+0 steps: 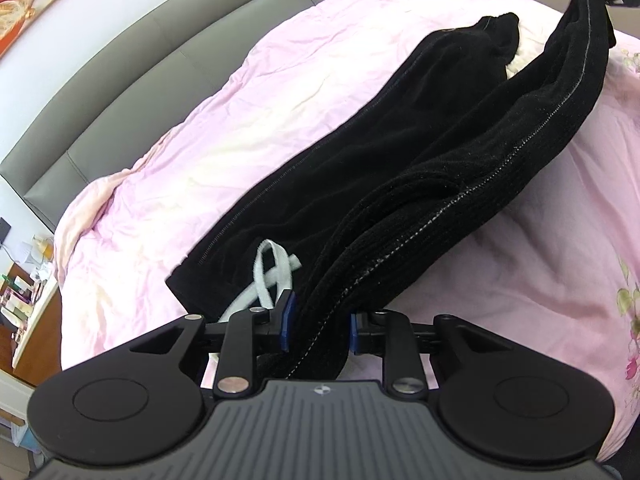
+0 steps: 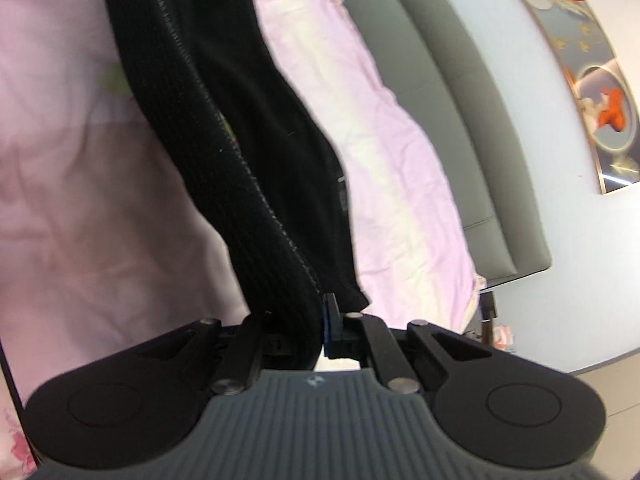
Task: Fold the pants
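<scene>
Draped across the pink bed (image 1: pixel 240 128) — black pants (image 1: pixel 360 168). Clamped on the waistband end near the white drawstring (image 1: pixel 266 276), left claw (image 1: pixel 320 320); pinched tight on the lifted leg hem — right claw (image 2: pixel 308 328).

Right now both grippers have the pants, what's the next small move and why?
Probably carry the lifted leg across onto the leg lying flat on the pink duvet. The left gripper pinches the waist end, the right gripper the cuff end, and the legs aren't stacked yet.
</scene>
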Available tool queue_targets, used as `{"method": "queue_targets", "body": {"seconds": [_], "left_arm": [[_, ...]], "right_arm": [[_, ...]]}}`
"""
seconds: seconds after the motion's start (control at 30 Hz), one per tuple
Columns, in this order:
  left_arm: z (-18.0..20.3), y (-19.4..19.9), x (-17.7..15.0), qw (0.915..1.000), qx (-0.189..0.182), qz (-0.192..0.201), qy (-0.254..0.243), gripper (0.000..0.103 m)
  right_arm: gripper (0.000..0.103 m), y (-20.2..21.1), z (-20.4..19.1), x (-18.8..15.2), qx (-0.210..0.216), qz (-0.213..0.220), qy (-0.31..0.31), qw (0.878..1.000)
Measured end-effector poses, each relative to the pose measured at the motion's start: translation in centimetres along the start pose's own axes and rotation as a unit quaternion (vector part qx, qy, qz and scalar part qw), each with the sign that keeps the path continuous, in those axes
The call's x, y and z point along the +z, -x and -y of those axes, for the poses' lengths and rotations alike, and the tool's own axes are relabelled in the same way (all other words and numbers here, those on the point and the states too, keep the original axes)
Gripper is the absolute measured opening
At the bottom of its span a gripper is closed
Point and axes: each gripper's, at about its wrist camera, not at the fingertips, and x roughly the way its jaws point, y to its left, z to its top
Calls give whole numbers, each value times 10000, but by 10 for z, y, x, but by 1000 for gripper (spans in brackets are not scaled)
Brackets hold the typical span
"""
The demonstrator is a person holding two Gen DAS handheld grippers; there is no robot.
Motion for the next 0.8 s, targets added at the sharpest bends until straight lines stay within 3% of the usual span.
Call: {"method": "queue_targets", "body": {"seconds": [0.2, 0.37, 0.63, 0.77, 0.8], "left_arm": [[-34, -12, 31, 9997, 151, 93, -181, 29], [-69, -50, 67, 9995, 118, -105, -268, 28], [-125, -137, 108, 9960, -383, -802, -3, 28], [-150, -187, 114, 9932, -384, -1053, 312, 29], [-156, -196, 115, 9930, -279, -1077, 400, 34]], "right_arm": [[0, -18, 43, 15, -286, 88, 104, 9995], [0, -60, 77, 32, -192, -16, 212, 9996], [0, -161, 124, 58, 1159, -601, 67, 9914], [1, -220, 131, 74, 1749, -987, -16, 9796], [1, -234, 132, 77, 1883, -1101, -57, 9759]]}}
